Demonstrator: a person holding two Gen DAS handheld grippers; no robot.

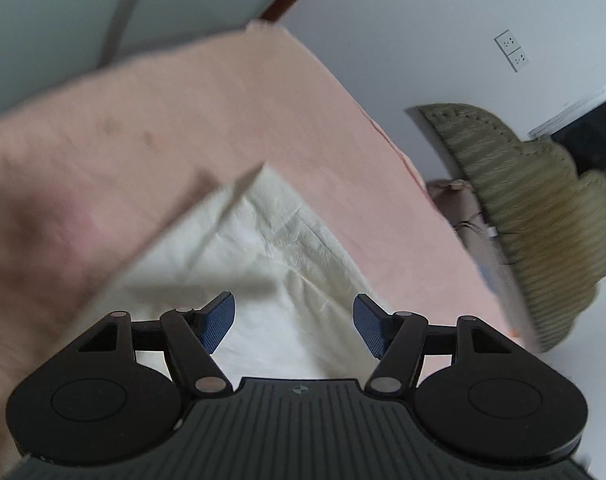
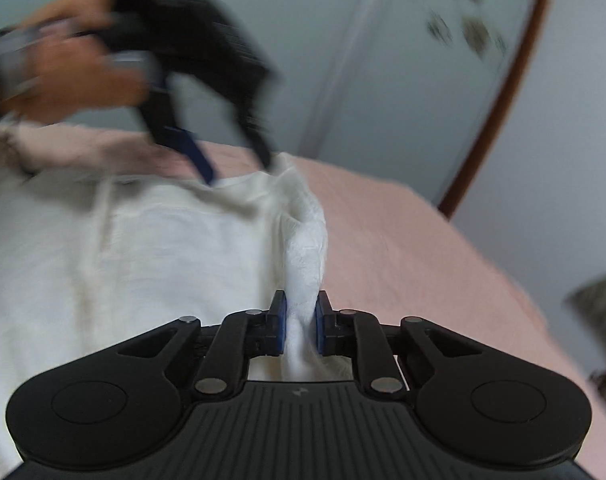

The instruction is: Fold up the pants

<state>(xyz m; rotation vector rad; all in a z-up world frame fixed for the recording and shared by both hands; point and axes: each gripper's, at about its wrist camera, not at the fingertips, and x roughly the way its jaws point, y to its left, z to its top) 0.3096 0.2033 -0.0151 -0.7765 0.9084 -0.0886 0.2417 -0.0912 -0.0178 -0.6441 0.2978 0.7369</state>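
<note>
Pants (image 2: 143, 260): white, crumpled, spread across my pink bed sheet (image 2: 403, 248), with one corner reaching up the sheet in my left wrist view.
My right gripper (image 2: 301, 322): jaws pinched tight on a bunched ridge of the pants' fabric, which rises between my blue pads (image 2: 279, 320).
My left gripper (image 1: 294, 326): jaws spread wide, nothing between them, hanging over the pants without touching.
From my right wrist view: my left gripper is blurred, above the pants' far edge, held in a hand (image 2: 63, 64).
Beside the bed: a woven olive cushion (image 1: 523, 216) by the white wall.
</note>
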